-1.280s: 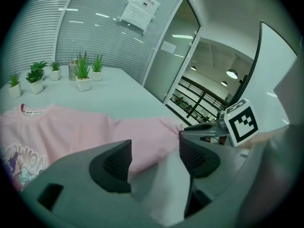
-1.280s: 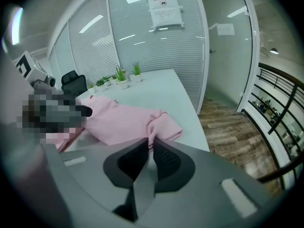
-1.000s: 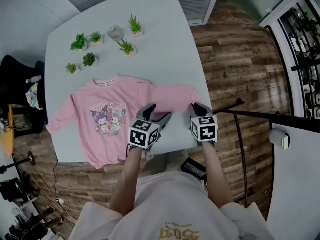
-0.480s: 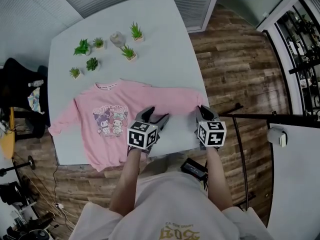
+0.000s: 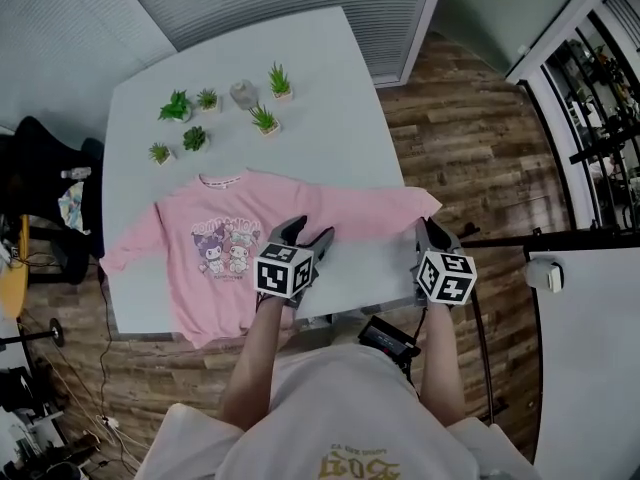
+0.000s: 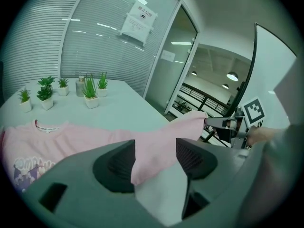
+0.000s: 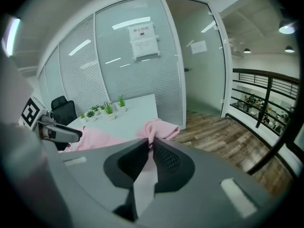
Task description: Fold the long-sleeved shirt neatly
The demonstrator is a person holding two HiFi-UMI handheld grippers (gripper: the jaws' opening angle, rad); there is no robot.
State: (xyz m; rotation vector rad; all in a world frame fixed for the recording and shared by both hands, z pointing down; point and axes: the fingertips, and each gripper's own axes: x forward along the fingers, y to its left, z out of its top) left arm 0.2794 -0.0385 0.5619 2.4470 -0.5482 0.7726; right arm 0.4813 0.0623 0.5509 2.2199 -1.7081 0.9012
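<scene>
Shirt [image 5: 250,230] on table [image 5: 330,88], potted plants [image 5: 264,119] beyond

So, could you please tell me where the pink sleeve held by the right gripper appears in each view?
Head view: the sleeve runs right of centre to the right gripper.
Left gripper view: the sleeve crosses the centre, rising rightward.
Right gripper view: the sleeve bunches at centre, pinched in the right gripper.
Shared landmark: the potted plants.

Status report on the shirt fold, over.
Right gripper shut on the pink long-sleeved shirt's sleeve cuff. Left gripper open, jaws just been closing, sleeve between them. Small potted plants stand beyond the collar, not in the way.
</scene>
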